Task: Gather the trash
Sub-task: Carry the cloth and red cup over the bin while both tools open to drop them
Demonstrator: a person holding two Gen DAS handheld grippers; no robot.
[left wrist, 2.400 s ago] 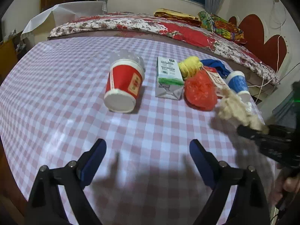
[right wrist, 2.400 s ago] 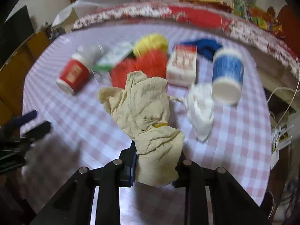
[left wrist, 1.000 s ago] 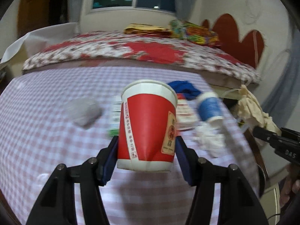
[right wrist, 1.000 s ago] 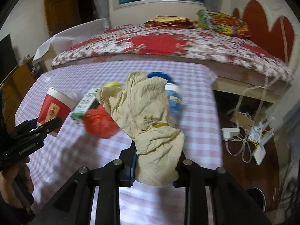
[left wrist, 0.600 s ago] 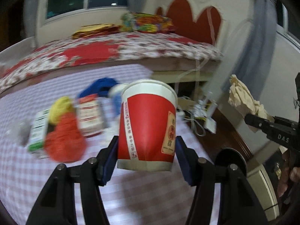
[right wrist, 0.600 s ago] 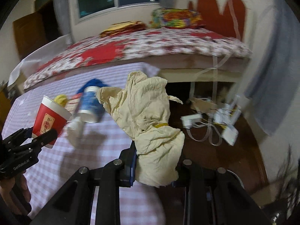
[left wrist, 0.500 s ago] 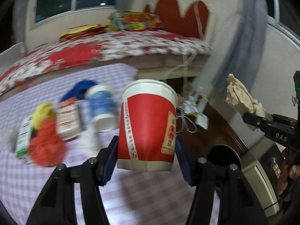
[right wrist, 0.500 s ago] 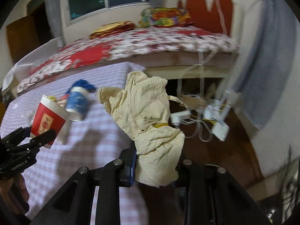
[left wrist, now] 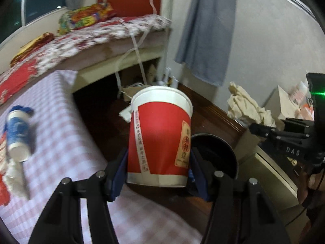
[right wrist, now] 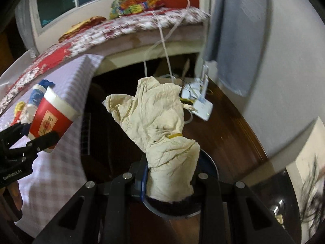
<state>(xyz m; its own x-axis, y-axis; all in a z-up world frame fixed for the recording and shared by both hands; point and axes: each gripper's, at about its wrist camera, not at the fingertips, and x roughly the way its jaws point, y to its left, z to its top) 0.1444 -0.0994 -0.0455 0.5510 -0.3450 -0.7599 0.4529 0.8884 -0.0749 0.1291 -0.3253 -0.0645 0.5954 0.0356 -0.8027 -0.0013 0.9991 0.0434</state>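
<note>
- The left hand-held gripper [left wrist: 157,174] is clamped on a red paper cup [left wrist: 159,136], its blue pads pressed to the lower wall on both sides. The cup stands upright in the grip, white rim up; its inside cannot be seen from either view.
- The right hand-held gripper [right wrist: 169,185] is clenched on a crumpled beige cloth [right wrist: 160,134], which rises out of the grip in a wrinkled bunch with a thin yellow band around its middle.
- A round dark trash bin [left wrist: 218,152] stands on the dark wooden floor [right wrist: 223,126] beside the worktop [left wrist: 59,140]. In the left wrist view it sits just behind and to the right of the held cup; in the right wrist view its rim [right wrist: 211,163] shows directly under the cloth. Its inside is dark, and what it holds cannot be made out.
- On the checked worktop lies a blue-and-white cup [left wrist: 17,135] on its side, open mouth toward the camera, with a blue cloth [left wrist: 20,108] behind it and a white crumpled tissue [left wrist: 13,177] just in front.
- A yellow bundle [right wrist: 19,106] shows farther back on the worktop in the right wrist view.
- A white power strip [right wrist: 201,103] with cables lies on the floor near the bed [right wrist: 113,30].
</note>
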